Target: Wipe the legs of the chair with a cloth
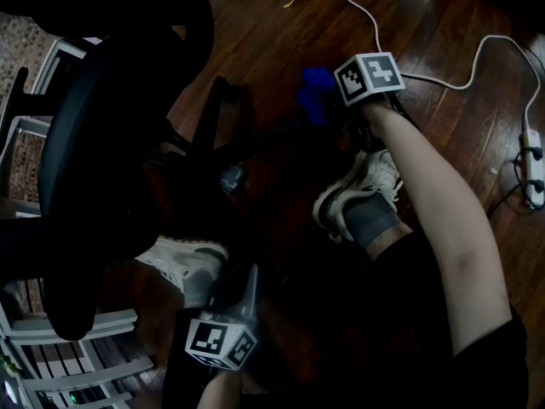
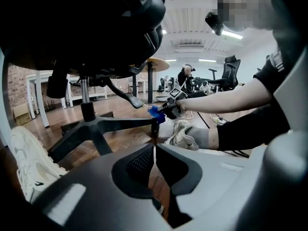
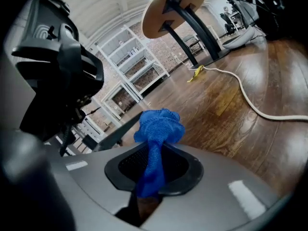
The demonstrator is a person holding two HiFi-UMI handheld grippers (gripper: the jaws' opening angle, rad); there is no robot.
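One black office chair [image 1: 111,143] fills the left of my view, its seat overhanging the star base whose legs [image 2: 125,121] spread low over the dark wooden floor [image 1: 426,15]. The leg I am concerned with runs from the hub out to the right and away from me. My left tongs [image 2: 155,160] hang near me, low by the floor. They are clenched on nothing, the pads met with only a hairline between them, and they point toward the hub. My right tongs [image 3: 154,170] are out at the far right, clamped on the blue cloth [image 3: 159,126], which bunches past the tips in a wad. That wad sits at the outer end of that leg, just above it as the left gripper view shows it. Whether it presses on the plastic I cannot tell. I judge I am in the wiping itself, on this one leg. The next move calls for pressing the wad onto the leg's top and drawing it toward the hub, gripping tight so the cloth doesn't slip, and minding my shoe [image 1: 358,198] close by.
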